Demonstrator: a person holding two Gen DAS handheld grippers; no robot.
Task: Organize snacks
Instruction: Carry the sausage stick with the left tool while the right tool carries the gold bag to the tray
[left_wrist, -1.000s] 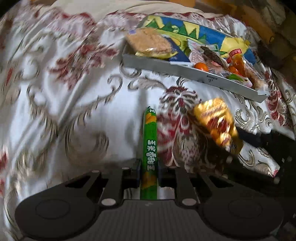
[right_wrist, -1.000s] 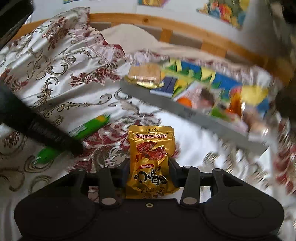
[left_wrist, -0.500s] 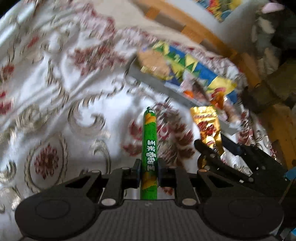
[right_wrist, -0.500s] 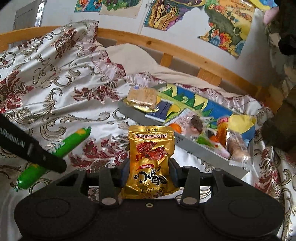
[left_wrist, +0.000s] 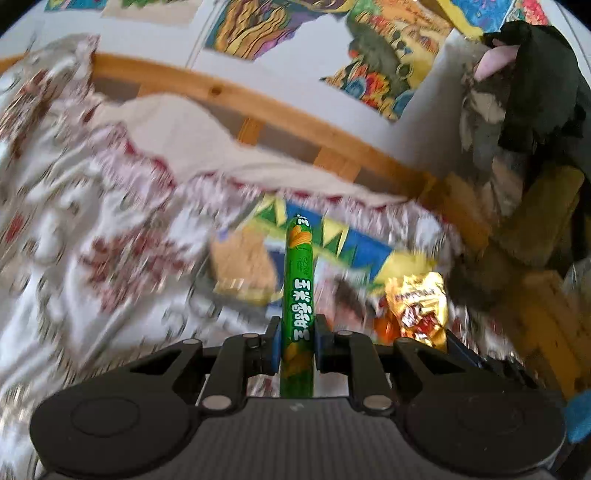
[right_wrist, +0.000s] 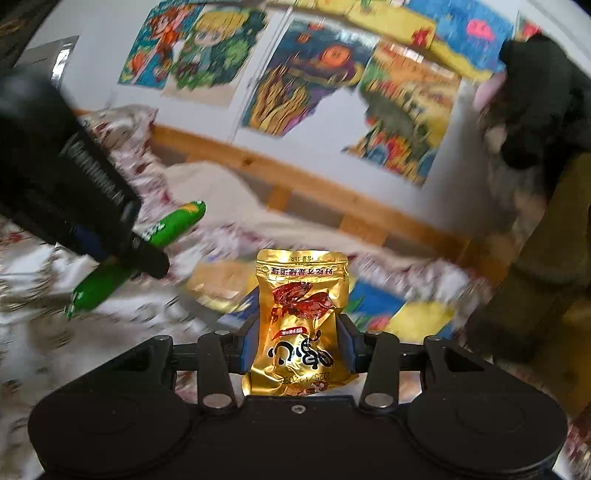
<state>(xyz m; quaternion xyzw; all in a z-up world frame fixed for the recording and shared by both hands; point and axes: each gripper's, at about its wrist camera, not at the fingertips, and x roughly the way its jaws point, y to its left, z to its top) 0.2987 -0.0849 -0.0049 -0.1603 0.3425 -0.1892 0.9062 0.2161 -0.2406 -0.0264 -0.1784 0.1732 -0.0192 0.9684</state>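
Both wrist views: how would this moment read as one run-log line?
left hand-held gripper: shut on green sausage stick | right hand-held gripper: shut on gold snack pouch | both carried above patterned bedspread

A bed (left_wrist: 92, 229) with a curved wooden headboard rail (left_wrist: 229, 92) carries everything here. A glossy white bedspread (left_wrist: 66, 280) patterned with dark red flowers and grey scrolls covers it, rumpled and blurred in both views. A plain cream pillow (left_wrist: 192, 136) lies at the head, against the rail. Farther along the spread rests a shallow tray (right_wrist: 369, 295) with a blue, yellow and green lining, holding blurred snack packets; one tan, biscuit-like packet (left_wrist: 243, 262) sits at its left end.
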